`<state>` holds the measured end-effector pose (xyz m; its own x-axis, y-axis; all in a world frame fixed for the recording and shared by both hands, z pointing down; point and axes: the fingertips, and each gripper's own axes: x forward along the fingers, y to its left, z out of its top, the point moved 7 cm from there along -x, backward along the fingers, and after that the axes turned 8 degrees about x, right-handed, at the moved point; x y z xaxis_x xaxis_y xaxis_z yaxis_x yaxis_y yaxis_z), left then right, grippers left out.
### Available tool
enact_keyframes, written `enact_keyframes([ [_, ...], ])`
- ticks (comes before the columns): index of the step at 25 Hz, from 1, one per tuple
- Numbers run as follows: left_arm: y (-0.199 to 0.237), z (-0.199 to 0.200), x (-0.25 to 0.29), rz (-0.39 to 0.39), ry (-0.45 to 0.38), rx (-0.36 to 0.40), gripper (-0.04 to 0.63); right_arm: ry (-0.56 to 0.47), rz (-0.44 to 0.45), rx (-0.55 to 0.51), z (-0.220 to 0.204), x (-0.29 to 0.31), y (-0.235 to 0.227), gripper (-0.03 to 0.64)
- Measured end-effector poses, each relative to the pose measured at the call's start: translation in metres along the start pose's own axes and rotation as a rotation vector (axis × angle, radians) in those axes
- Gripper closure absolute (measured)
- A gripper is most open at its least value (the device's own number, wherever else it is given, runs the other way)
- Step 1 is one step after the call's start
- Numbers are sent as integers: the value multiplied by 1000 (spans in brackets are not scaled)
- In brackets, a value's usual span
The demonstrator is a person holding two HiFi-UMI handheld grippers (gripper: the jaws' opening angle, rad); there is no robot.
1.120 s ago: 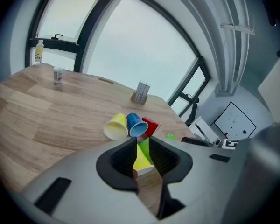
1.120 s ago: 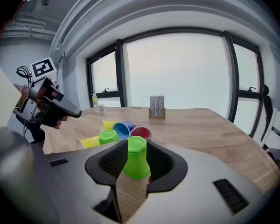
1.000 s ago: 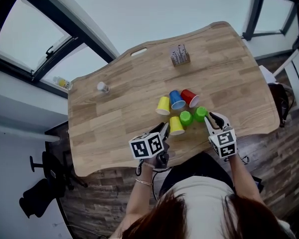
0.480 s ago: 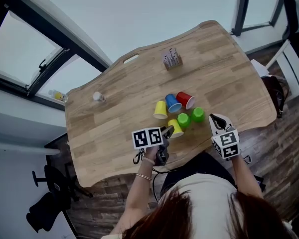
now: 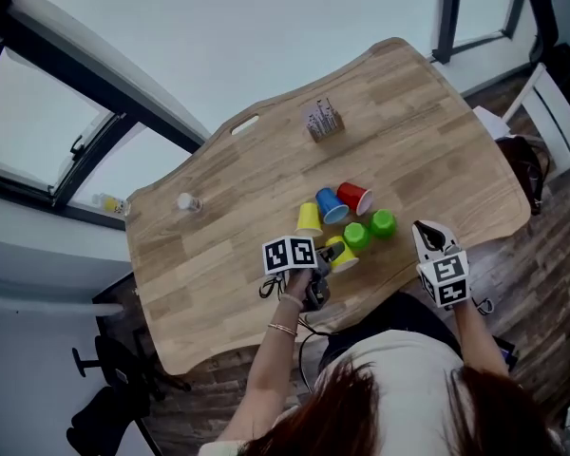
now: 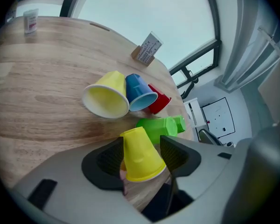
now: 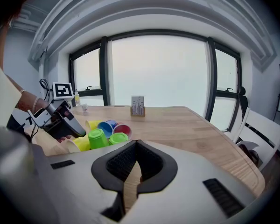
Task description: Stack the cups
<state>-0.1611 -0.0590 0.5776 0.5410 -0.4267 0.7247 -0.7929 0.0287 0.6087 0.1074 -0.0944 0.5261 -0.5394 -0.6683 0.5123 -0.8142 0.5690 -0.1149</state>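
Wooden bench [image 5: 218, 226] beneath tall windows [image 5: 66, 131] | six loose cups [image 5: 332, 205] huddled near front edge, none stacked | left gripper [image 6: 142, 143] fingers just now spreading wide, straddling nearest yellow cup [image 6: 140, 158], no pinch, likely lining up a grab | right gripper [image 7: 136, 146] fingers pressed together, empty, held aside.

wooden worktop [image 5: 427, 131]. clustered near its front edge: yellow cup [image 5: 309, 218], blue cup [image 5: 332, 205] and red cup [image 5: 355, 198] on their sides; green cups [image 5: 357, 236] beside; second yellow cup [image 5: 341, 254] nearest. small box [image 5: 322, 121] far side; white container [image 5: 185, 201] left.
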Motion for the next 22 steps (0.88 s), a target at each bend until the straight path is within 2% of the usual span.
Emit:
enact_keyframes([
  [5,6,0,13,7,66,-12,333,2,-44,21,-2,-4,-11,588],
  [11,10,0,23,-34,110,-34,322,12,-82,36,-7,-8,-18,588],
  [16,10,1,20,-31,96,-29,327,20,-97,43,-9,-8,-22,588],
  [22,13,6,10,-2,21,0,331,27,-96,35,-9,-7,-19,588],
])
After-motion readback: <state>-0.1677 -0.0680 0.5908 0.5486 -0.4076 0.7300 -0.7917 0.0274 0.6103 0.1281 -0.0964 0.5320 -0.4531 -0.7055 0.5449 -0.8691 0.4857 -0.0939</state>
